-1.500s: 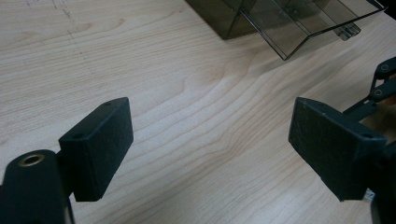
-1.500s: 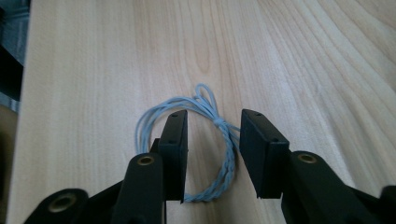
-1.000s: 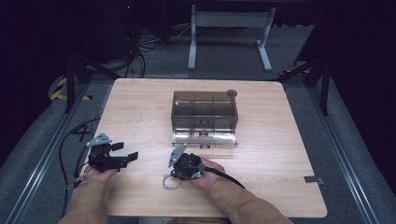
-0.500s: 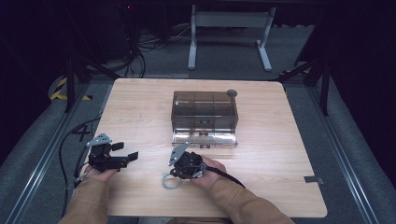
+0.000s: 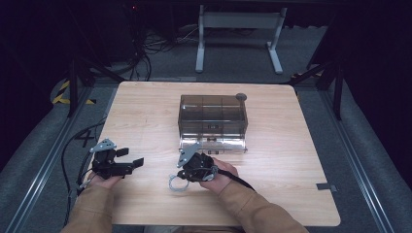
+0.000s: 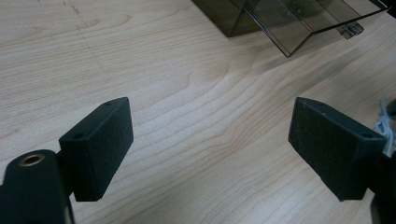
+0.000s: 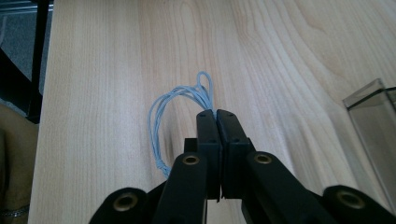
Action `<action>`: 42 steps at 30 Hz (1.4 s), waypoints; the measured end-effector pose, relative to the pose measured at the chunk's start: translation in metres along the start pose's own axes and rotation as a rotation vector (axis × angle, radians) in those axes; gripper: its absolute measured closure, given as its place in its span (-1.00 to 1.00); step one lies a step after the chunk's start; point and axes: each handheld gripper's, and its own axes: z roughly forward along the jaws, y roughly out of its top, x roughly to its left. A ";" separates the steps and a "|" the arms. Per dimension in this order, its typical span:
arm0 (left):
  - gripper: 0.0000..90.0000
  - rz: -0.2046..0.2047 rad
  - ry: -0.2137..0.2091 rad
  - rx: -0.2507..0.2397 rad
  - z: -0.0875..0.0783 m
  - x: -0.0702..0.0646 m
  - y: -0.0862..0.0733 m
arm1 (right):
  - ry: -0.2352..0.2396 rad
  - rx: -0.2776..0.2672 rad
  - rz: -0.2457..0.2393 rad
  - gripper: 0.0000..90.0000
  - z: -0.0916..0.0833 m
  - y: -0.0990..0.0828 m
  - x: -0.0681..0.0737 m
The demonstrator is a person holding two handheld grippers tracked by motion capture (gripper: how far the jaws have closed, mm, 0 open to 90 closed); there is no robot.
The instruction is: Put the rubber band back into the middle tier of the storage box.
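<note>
Your high view: desk evenly lit from overhead, surroundings near black, picture soft and grainy. Your gripper views are brighter; near black jaws blur at the bottom edge, with soft shadows on the wood grain.

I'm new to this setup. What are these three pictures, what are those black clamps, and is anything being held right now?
A person sits at a wooden table with a hand-held two-jaw clamp in each hand. The high view looks down from above; the other two views ride on the clamps. The right gripper is shut on a loop of pale blue cord. The left gripper is open, with bare wood between its jaws. A smoky clear drawer box stands mid-table, its lowest drawer pulled out.
</note>
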 end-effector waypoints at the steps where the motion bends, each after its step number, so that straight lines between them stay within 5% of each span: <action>1: -0.67 -0.002 0.000 0.000 0.000 0.000 0.000 | -0.007 -0.003 -0.003 0.99 -0.002 0.000 -0.001; 42: -0.67 0.000 0.003 0.001 0.000 0.000 0.000 | -0.140 -0.027 0.106 0.99 -0.063 -0.006 -0.053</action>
